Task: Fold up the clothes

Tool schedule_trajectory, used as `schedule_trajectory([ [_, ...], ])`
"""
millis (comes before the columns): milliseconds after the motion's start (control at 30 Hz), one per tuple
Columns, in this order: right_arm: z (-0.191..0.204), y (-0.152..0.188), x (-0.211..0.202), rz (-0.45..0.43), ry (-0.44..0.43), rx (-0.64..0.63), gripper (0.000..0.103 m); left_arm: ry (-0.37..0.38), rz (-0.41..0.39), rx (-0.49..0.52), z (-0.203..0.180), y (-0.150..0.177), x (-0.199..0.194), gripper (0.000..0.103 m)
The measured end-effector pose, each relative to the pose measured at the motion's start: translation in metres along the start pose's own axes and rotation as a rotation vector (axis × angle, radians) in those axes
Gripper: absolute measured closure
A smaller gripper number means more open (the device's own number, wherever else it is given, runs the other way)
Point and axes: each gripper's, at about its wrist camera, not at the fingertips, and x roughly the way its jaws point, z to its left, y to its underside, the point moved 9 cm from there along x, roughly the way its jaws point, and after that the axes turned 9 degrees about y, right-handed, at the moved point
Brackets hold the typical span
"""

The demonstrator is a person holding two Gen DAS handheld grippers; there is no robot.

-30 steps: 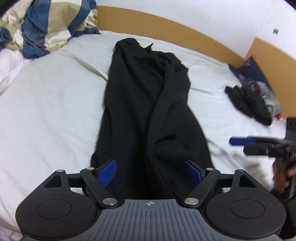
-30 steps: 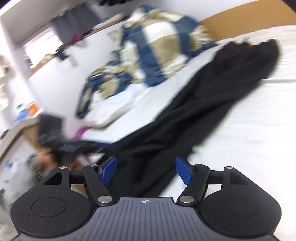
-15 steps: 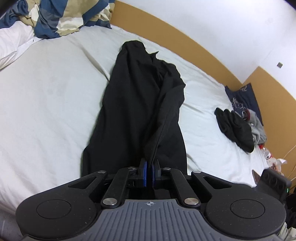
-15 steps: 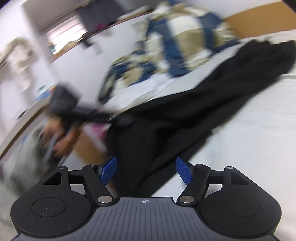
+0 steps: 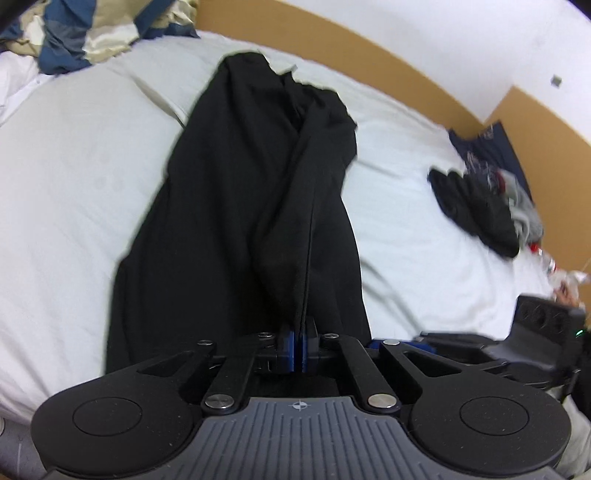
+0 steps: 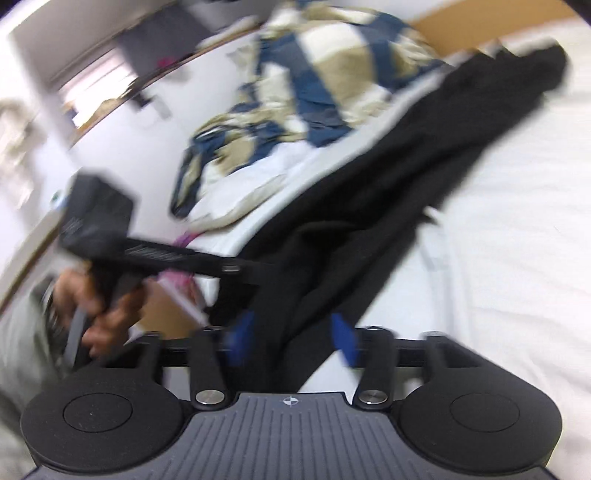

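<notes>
Left wrist: claw (image 5: 297,346) pinching black garment (image 5: 255,206)

A home bedroom, white-sheeted bed (image 5: 74,177) ahead of the fingers, wooden headboard (image 5: 369,62) beyond, rumpled blue-and-beige checked duvet (image 6: 325,85) lay heaped, clothes pile (image 5: 487,206) to the right

Right view motion-blurred throughout: shelf items at 10 o'clock unreadable, hand (image 6: 99,306) smeared. Right gripper (image 6: 291,339) pads blurred, contact with garment (image 6: 388,192) unclear. Garment near edge hidden behind left gripper (image 5: 297,347). Blanket (image 5: 99,33) cut off at 11 o'clock. Pile (image 5: 487,206) at 3 o'clock blurred, pieces indistinct.
</notes>
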Motion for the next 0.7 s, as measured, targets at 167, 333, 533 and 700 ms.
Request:
schedule_trajectory([
  [167,-0.008,-0.007,0.013,-0.004,0.072,0.072,0.075,0.003,-0.015,-0.01,0.01,-0.007,-0.005,0.101],
  [333,-0.005,-0.013,0.022,-0.017,0.187,-0.003,0.096,0.006,-0.039,-0.039,0.026,-0.006,-0.007,0.101],
  [533,0.002,-0.013,-0.027,-0.171,0.322,-0.158,0.101,0.014,-0.109,-0.066,0.046,-0.018,-0.031,0.101],
  [700,0.007,-0.022,-0.041,-0.229,0.35,-0.223,0.101,-0.039,-0.091,-0.077,0.067,-0.018,-0.028,0.1],
])
